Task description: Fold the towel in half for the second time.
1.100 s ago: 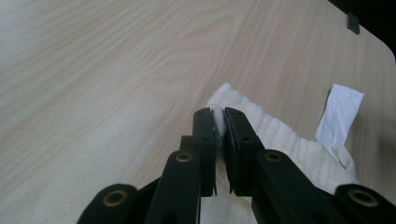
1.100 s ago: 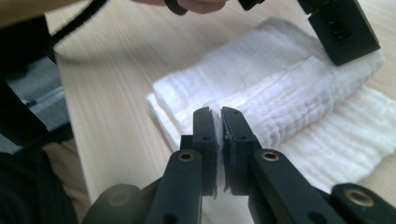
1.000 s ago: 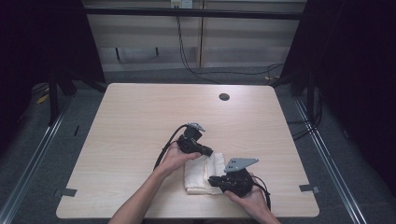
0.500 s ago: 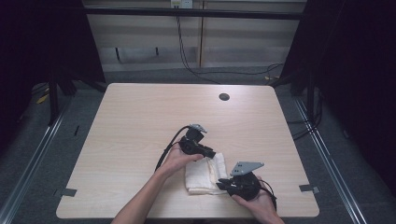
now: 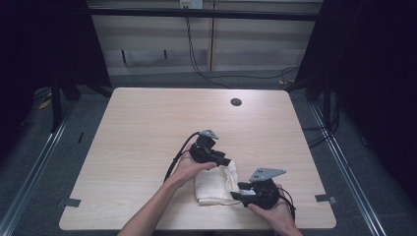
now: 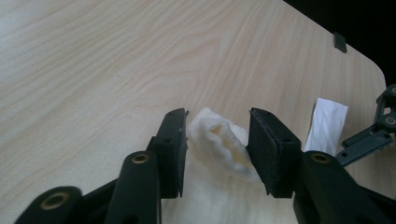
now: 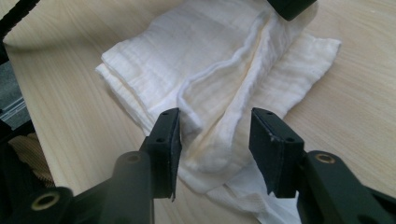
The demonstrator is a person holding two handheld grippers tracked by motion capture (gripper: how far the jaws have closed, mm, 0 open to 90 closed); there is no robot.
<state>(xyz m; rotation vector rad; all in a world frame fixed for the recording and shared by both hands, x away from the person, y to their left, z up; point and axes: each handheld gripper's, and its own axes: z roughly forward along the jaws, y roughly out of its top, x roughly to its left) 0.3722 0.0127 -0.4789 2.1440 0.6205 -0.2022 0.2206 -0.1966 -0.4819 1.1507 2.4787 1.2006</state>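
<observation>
Wood tabletop (image 5: 147,128) under dark surrounds, cloth work near its front edge. L gripper (image 6: 217,140) jaws stand wide apart w/ a raised fold of the white cloth (image 6: 219,140) between them, pads not pinching it. R gripper (image 7: 215,140) also spread, straddling a ridge of cloth, nothing clamped. Vs 1 s ago, the R gripper (image 5: 242,192) has slid back toward the front-right edge of the cloth (image 5: 214,189) while the L gripper (image 5: 227,161) stays at its far corner. Looks like re-positioning for the next fold, grips not yet taken.
</observation>
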